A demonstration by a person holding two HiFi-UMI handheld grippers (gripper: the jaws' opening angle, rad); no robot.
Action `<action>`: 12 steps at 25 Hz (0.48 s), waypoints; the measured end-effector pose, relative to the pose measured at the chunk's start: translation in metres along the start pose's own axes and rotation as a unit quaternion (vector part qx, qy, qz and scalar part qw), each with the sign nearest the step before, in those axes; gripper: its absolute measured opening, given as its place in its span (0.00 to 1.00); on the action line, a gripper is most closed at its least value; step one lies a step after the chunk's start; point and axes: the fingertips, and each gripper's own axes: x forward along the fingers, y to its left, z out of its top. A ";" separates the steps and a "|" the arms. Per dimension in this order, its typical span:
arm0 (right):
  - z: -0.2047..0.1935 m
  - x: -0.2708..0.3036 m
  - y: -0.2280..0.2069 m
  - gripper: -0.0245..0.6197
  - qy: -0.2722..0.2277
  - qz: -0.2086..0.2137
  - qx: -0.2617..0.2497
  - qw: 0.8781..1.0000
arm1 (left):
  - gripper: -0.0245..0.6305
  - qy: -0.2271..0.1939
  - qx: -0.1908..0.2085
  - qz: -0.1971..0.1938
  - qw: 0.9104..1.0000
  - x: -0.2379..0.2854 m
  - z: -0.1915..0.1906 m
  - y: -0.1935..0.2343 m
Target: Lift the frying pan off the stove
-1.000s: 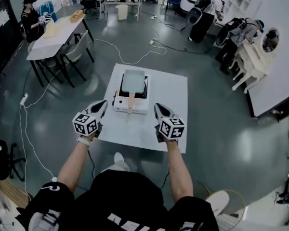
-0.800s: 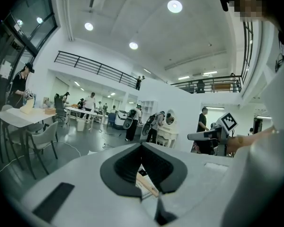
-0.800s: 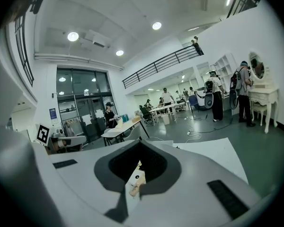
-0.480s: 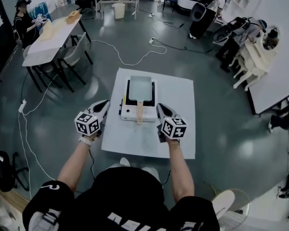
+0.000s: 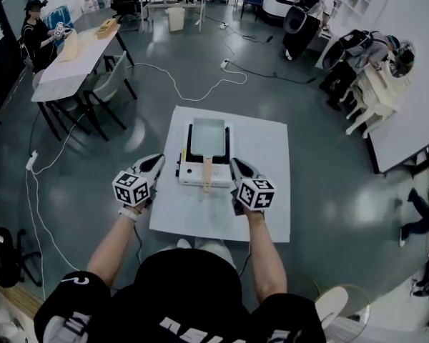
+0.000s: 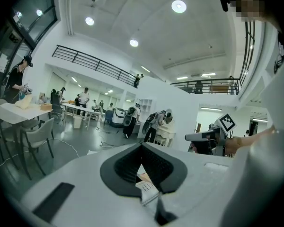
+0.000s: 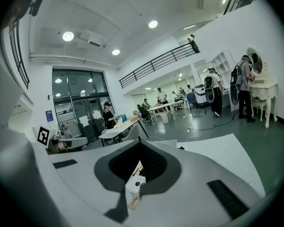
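Wooden handle juts off the stove between left gripper and right gripper, jaws pressed together, empty; a far-end pinch could tip the frying pan.

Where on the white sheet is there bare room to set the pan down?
Widest bare patch: the white sheet right of the stove, out to its edge. Another lies along the near edge. Left of the stove, only a thin strip. Crowded round the pan handle, between left gripper and right gripper.
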 end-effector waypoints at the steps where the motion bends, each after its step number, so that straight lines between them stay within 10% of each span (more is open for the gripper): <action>1: 0.001 0.003 -0.002 0.03 -0.001 0.002 0.000 1.000 | 0.04 0.000 0.001 0.000 1.000 0.003 0.000 0.001; 12: 0.007 0.013 -0.023 0.03 0.002 0.017 -0.001 1.000 | 0.04 0.000 0.003 -0.014 1.000 0.040 0.000 -0.018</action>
